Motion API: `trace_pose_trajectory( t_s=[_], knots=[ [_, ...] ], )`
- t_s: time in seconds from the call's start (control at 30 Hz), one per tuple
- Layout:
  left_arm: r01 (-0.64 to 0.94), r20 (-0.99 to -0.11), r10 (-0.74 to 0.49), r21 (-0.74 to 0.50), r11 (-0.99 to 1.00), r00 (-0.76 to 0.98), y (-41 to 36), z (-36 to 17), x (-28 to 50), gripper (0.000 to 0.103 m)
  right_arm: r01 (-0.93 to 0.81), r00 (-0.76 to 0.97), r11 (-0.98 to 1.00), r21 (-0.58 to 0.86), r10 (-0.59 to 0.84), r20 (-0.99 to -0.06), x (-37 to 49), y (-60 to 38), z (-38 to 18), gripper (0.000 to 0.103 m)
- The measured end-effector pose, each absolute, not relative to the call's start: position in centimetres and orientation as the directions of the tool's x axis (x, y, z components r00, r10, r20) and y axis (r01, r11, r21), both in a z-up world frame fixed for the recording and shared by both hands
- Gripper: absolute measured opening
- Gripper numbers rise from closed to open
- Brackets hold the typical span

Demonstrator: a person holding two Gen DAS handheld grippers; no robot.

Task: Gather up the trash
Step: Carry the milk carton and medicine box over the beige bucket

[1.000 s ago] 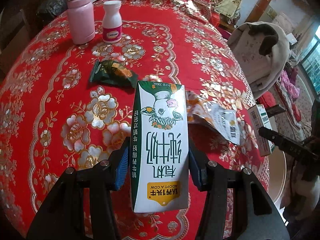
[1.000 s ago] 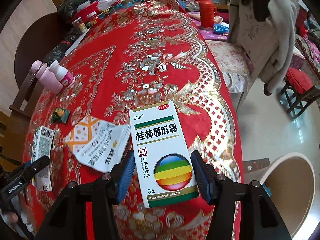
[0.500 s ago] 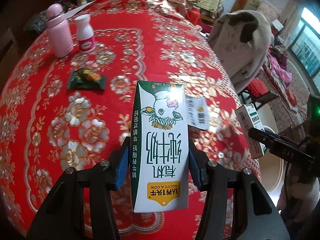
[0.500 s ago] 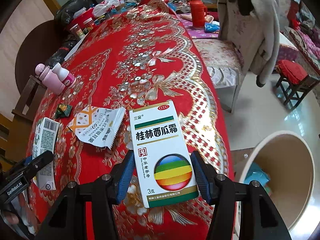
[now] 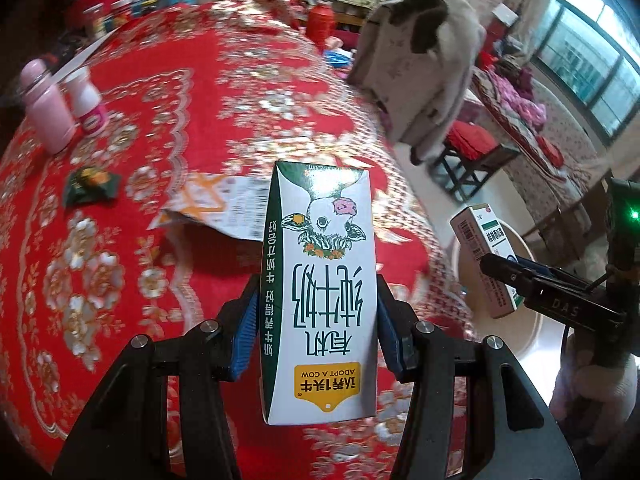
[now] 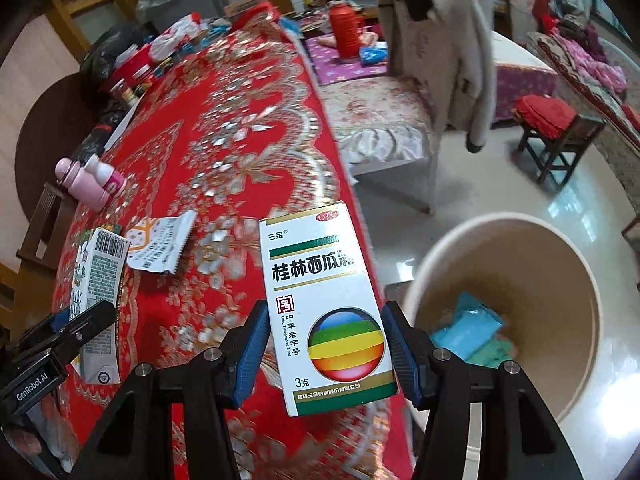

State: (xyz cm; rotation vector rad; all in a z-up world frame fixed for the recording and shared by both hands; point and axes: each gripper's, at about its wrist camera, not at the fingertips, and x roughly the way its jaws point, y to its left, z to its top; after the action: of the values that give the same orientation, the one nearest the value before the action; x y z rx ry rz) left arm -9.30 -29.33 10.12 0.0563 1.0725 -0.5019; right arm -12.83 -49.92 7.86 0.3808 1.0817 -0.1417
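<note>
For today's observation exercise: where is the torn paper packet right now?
The torn paper packet lies on the red tablecloth, left of centre in the right wrist view, between the held milk carton and medicine box.

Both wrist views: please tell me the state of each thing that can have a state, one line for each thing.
Milk carton: held upside down, off the table.
Medicine box: held, closed.
Left claw: shut on the milk carton.
Right claw: shut on the medicine box.
Bin: open, some trash inside.
Torn packet: lying on the table.
Green wrapper: lying on the table.
</note>
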Motion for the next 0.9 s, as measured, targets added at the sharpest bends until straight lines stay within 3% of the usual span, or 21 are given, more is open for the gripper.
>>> trace_pose_trajectory(
  t_s=[0.9],
  knots=[
    [0.667,-0.868,-0.467,-0.249,0.702,0.168,-44.9,7.9,-14.1,0.050,0.548,0.424,0.808,0.216,-0.045,-0.905,-23.6,-60.7,6.8,0.055]
  ],
)
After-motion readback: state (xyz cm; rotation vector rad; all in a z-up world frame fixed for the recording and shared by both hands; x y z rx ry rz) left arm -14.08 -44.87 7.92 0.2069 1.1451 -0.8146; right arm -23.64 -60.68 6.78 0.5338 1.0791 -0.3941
